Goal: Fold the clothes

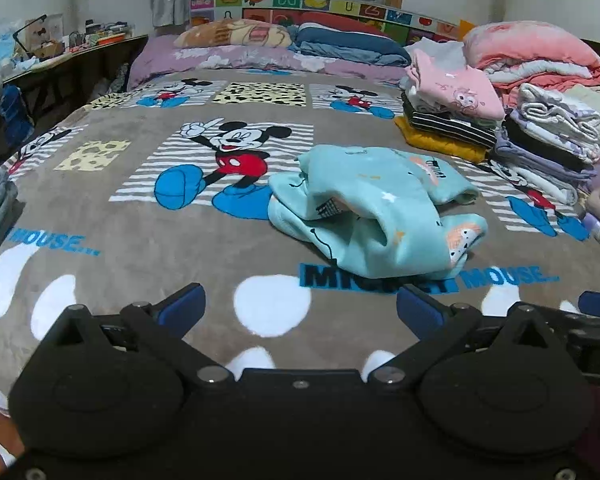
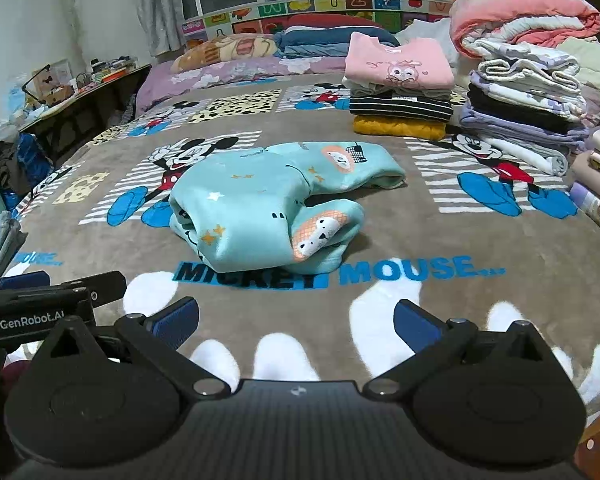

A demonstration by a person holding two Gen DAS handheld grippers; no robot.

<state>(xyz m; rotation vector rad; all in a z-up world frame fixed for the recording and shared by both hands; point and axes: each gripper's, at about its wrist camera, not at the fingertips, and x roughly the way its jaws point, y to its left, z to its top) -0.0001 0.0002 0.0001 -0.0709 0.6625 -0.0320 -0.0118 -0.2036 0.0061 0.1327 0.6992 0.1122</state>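
A light blue fleece garment (image 1: 376, 208) with orange animal prints lies crumpled in a heap on the bed's cartoon-mouse blanket (image 1: 140, 240). In the right wrist view the same garment (image 2: 268, 204) sits just ahead of centre. My left gripper (image 1: 300, 304) hovers over the near edge of the blanket, open wide, nothing between its blue pads (image 1: 184, 304). My right gripper (image 2: 296, 316) is likewise open and empty, a short way in front of the garment. The left gripper's body (image 2: 40, 308) shows at the left of the right wrist view.
A stack of folded clothes (image 2: 400, 92) with a pink top uppermost stands at the back right, beside a taller pile of folded linens and a pink quilt (image 2: 528, 56). Pillows (image 1: 236, 36) lie at the headboard. A cluttered desk (image 1: 60, 48) runs along the left wall.
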